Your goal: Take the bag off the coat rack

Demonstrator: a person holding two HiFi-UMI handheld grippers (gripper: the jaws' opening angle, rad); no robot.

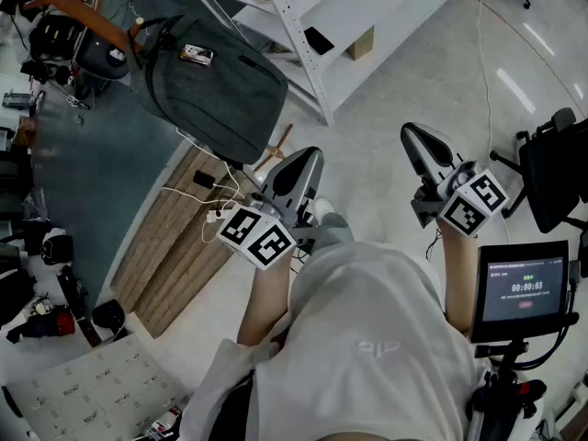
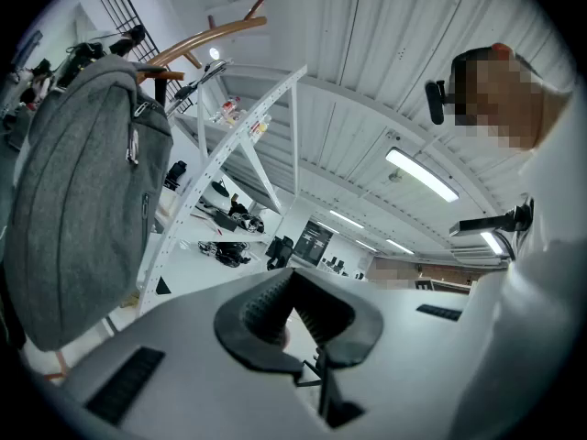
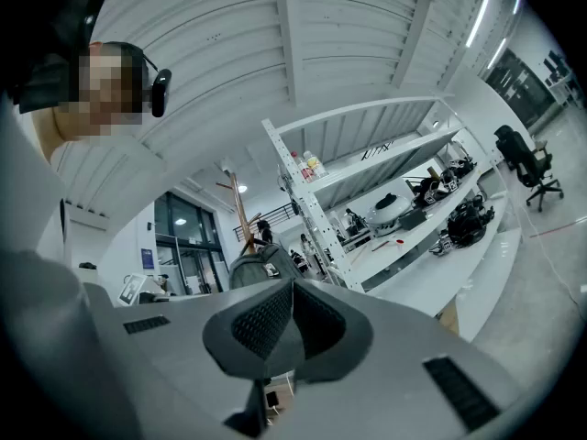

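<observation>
A dark grey backpack (image 1: 216, 90) hangs by its top from the curved wooden arm of the coat rack (image 1: 64, 7) at the upper left of the head view. My left gripper (image 1: 308, 159) is held below and right of the bag, apart from it, jaws shut and empty. My right gripper (image 1: 418, 141) is further right, also shut with nothing in it. In the left gripper view the backpack (image 2: 78, 209) fills the left side under the wooden arm (image 2: 206, 37). The right gripper view shows the backpack (image 3: 261, 266) small and distant on the rack pole (image 3: 240, 211).
White metal shelving (image 1: 340, 26) stands just behind the bag. A wooden board (image 1: 184, 237) with white cables lies on the floor below it. Gear clutters the left edge (image 1: 50, 246). An office chair (image 1: 551, 168) and a screen on a stand (image 1: 524, 283) are at right.
</observation>
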